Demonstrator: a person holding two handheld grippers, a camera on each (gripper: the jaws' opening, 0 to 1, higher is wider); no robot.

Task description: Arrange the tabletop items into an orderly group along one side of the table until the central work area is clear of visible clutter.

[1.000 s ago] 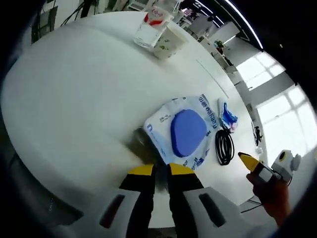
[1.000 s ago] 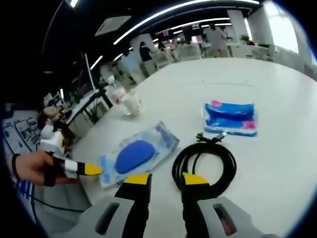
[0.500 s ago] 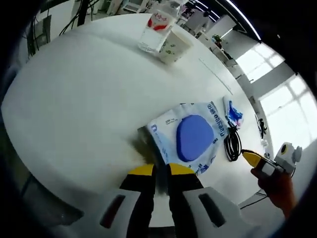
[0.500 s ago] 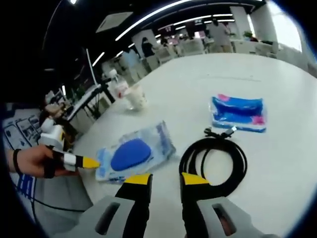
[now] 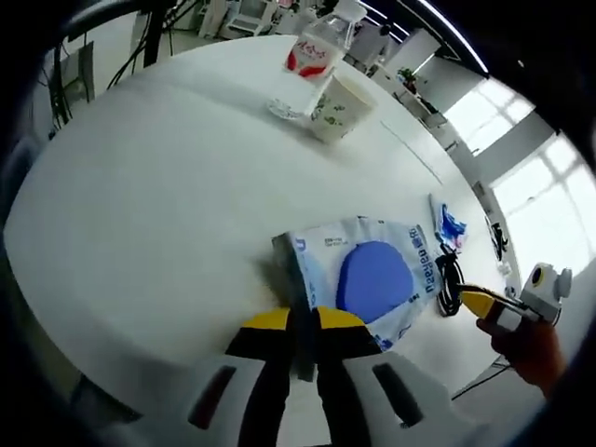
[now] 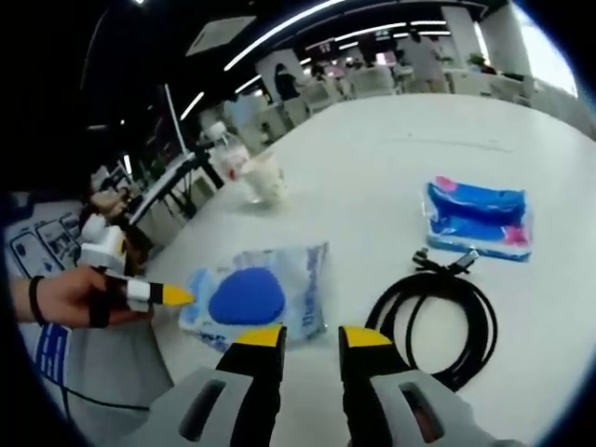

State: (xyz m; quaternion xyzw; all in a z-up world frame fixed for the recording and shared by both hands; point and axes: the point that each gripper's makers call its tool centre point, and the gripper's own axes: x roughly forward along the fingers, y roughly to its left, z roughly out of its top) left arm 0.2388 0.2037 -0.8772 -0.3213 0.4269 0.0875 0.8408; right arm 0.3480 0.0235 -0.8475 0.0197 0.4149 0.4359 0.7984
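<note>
Surface (image 5: 140, 186): white, round.
Left tool (image 5: 303, 319): pinching pack (image 5: 372, 279) corner; pack lies just ahead.
Right tool (image 6: 310, 337): spread, empty, cable (image 6: 447, 307) ahead-right.

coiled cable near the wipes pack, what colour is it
Black cable, clearest in the right gripper view.

cable (image 5: 449, 284) partly behind pouch (image 5: 368, 279), bottle (image 5: 321, 51) label unreadable
</note>
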